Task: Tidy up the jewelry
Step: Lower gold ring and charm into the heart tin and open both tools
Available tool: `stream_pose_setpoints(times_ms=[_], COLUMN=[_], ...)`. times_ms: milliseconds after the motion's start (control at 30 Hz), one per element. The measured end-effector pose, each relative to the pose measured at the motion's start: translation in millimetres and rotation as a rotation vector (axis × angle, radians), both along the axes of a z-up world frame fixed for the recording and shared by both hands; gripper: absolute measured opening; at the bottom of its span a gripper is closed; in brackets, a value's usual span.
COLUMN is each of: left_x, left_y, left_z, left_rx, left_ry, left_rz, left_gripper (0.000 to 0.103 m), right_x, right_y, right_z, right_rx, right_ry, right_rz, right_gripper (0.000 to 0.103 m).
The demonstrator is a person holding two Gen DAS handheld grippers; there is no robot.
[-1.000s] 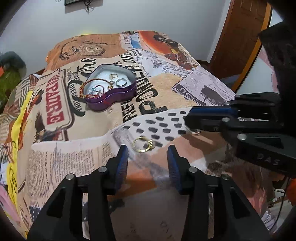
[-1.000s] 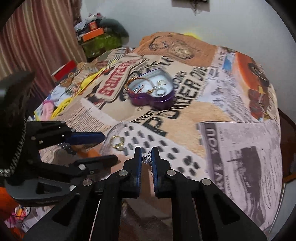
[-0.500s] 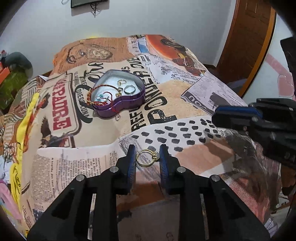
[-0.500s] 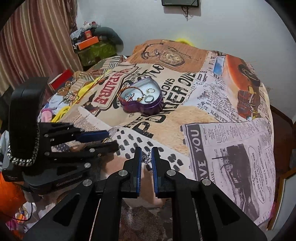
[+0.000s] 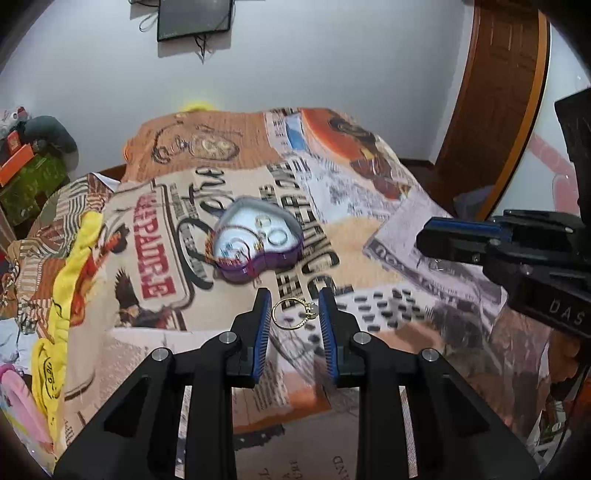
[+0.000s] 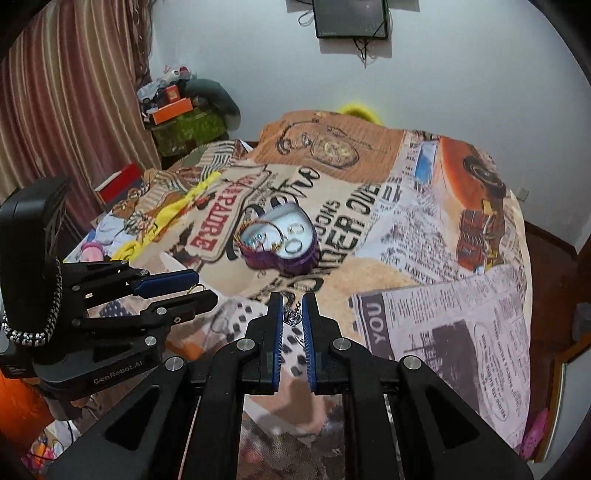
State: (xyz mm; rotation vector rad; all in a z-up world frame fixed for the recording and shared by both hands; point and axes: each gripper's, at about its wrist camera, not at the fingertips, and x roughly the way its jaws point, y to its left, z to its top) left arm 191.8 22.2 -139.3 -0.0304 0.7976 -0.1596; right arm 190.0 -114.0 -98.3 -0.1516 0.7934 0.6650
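My left gripper [image 5: 293, 314] is shut on a gold ring [image 5: 294, 313] and holds it above the bed; it also shows in the right wrist view [image 6: 177, 288]. My right gripper [image 6: 292, 314] is shut on a small silver earring [image 6: 292, 316]; it also shows at the right of the left wrist view [image 5: 461, 236]. A purple heart-shaped tin [image 5: 258, 242] lies open on the patterned blanket [image 5: 369, 229], farther ahead of both grippers. The tin [image 6: 282, 242] holds several rings and a red-and-gold bracelet.
The blanket [image 6: 424, 240] covers a bed. Clutter and boxes [image 6: 177, 110] stand at the back left by a curtain [image 6: 66, 96]. A wooden door [image 5: 498, 92] is at the right. A dark screen [image 6: 351, 16] hangs on the wall.
My left gripper closed on the gold ring and lifted it off the blanket. Both grippers have risen and pulled back; the tin looks smaller and farther away.
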Motion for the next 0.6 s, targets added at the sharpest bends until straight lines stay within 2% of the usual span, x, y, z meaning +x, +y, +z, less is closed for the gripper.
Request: stream_pose_setpoints(times_ms=[333,600], left_x=[10.9,24.9], left_y=[17.3,33.2], left_z=[31.0,37.1], left_rx=[-0.001,0.002], left_ry=[-0.08,-0.105], left_rz=[0.034,0.058], left_gripper=[0.025,0.025], right_x=[7.3,19.9], right_y=[15.7,29.3], right_z=[24.8,31.8], right_rx=[0.023,0.039], right_ry=[-0.058,-0.073], right_rz=[0.012,0.014], right_gripper=[0.009,0.009])
